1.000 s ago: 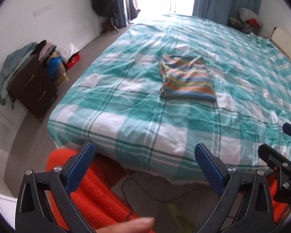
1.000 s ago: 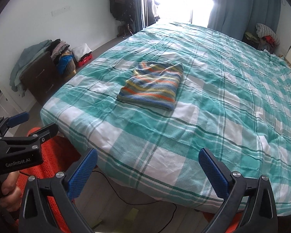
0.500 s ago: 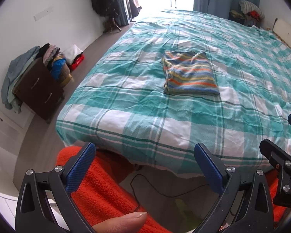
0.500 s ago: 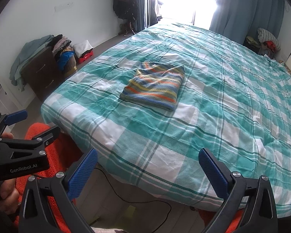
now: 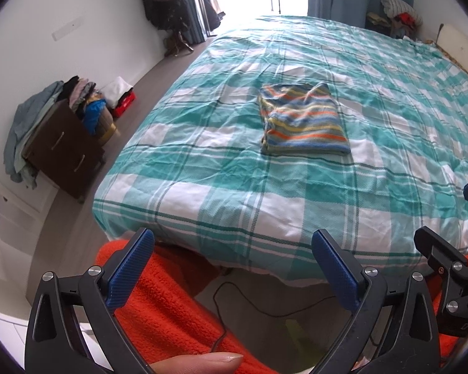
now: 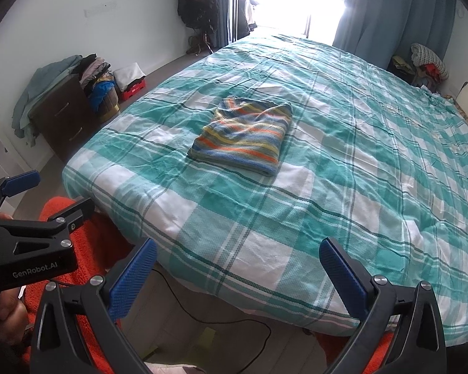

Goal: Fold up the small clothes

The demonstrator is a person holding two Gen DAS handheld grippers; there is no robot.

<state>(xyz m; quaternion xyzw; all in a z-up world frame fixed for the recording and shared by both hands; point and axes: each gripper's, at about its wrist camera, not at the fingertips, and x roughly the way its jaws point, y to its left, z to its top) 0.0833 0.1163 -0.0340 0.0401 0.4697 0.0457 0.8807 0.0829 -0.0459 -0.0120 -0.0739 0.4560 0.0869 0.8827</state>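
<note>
Folded multicolour striped knit garment mid-bed, back from the near edge of the teal-and-white checked bedspread, left gripper spread wide and empty, right gripper likewise

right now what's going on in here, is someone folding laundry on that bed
A person stands at the foot of the teal and white plaid bedspread, holding a two-finger gripper in each hand. The left gripper and the right gripper both have their jaws wide open, gripping nothing, short of the bed's edge. The striped multicolour knitted garment lies alone on the bed, already folded into a neat rectangle.
</note>
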